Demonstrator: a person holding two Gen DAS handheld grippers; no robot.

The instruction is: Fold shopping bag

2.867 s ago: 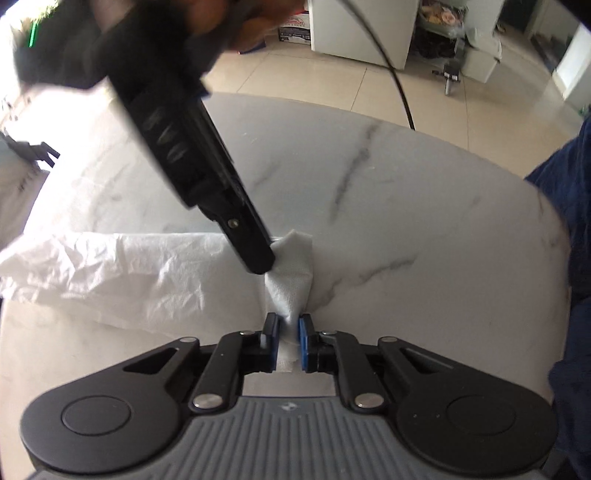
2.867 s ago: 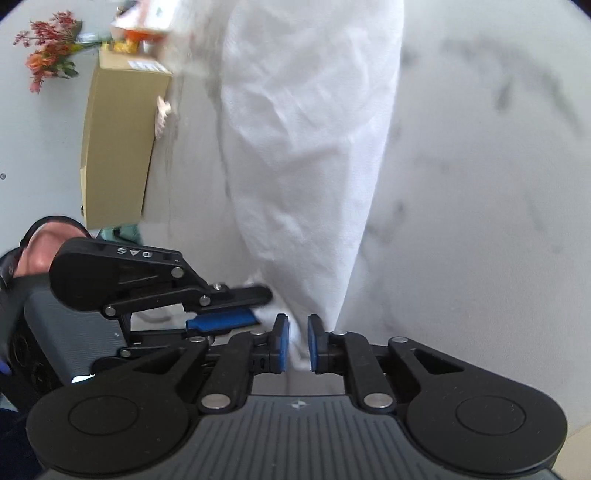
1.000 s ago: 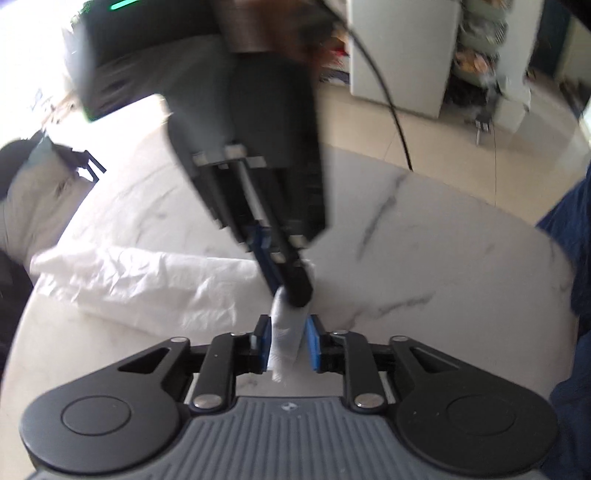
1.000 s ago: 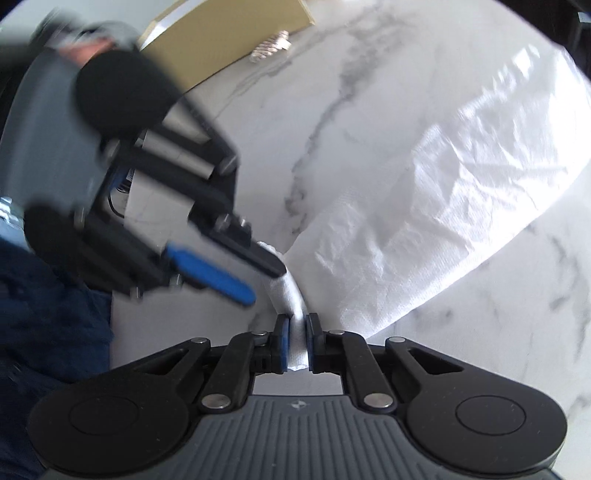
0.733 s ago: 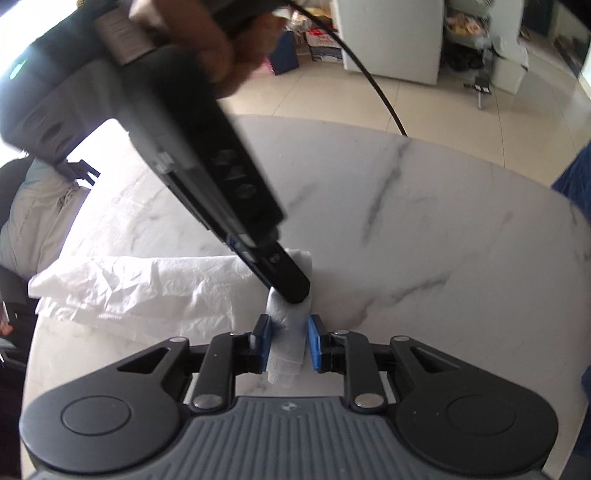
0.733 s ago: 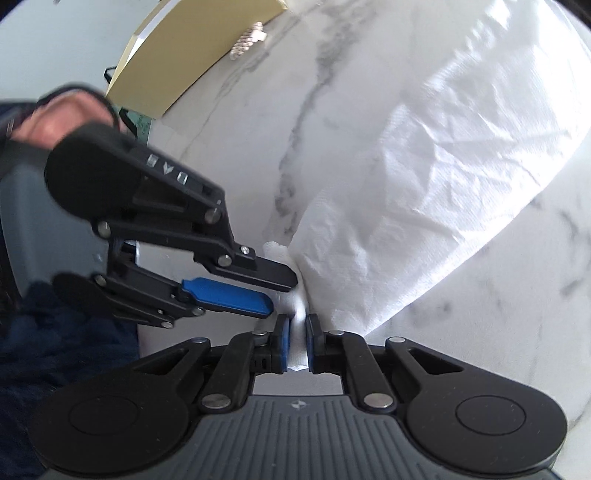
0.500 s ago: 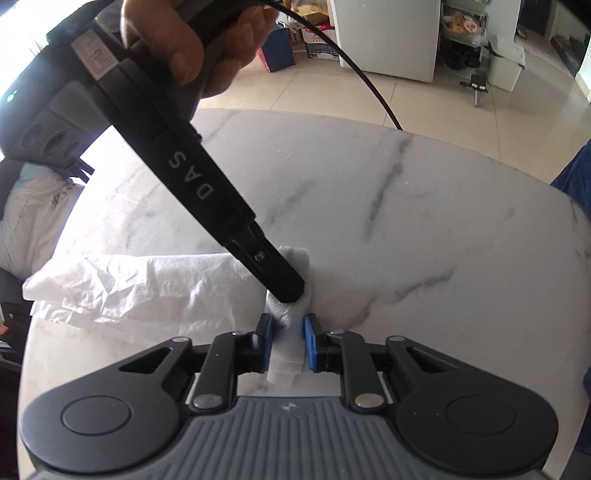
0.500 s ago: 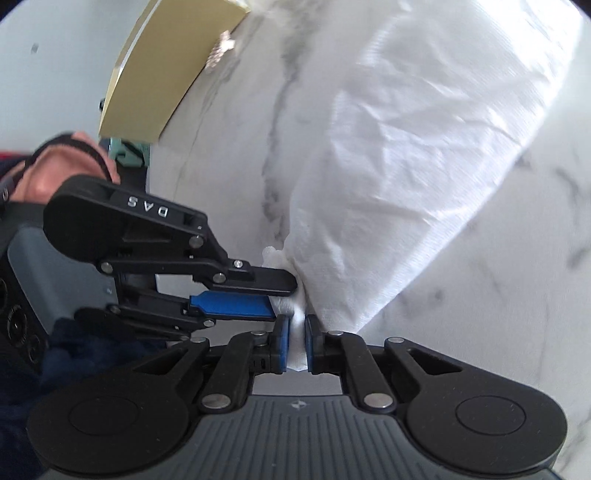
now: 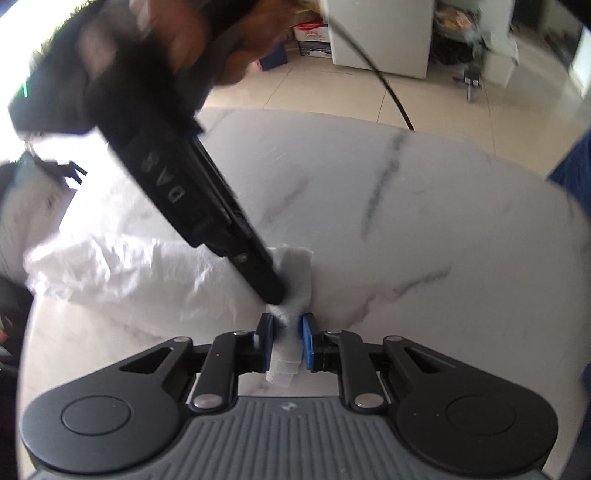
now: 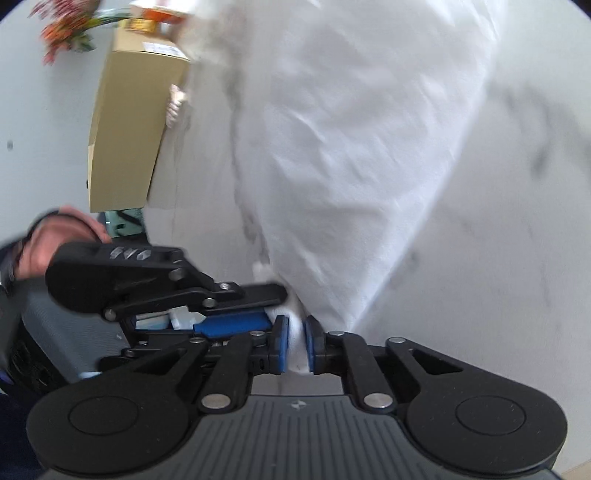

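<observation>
— Where's the shopping bag [image 10: 354, 155] right now?

— Lying flat on the marble surface [image 9: 424, 229], white and crinkled. From the right hand's camera it spreads away far and wide, then narrows to a bunched end at the near edge, where both tools meet.

— So both have hold of that end?

— The left gripper [image 9: 287, 341] does. Its blue pads [image 9: 266, 343] are drawn close with the gathered strip of bag pinched between them, and a little tail of fabric pokes out on the near side. The right gripper [image 10: 295, 345] is less sure. Its jaws have just been opening, and the bag's narrow end sits between them. The pads look to stand just off the cloth, though the picture is smeared, so I wouldn't swear to a gap on both sides.

— How do the two sit against each other?

— Almost touching. In the left hand's camera the other tool comes down steeply from the far left, and its dark finger tip lands on the bunched fabric just beyond the left one's pads. A hand [image 9: 207, 40] grips it at the top, blurred.

— Anything else around?

— A cardboard box [image 10: 133, 125] on the far left side of the surface, with some orange-red flowers [image 10: 62, 29] behind it. A black cable [image 9: 376, 70] trails off the far edge toward a tiled floor [image 9: 461, 107].
</observation>
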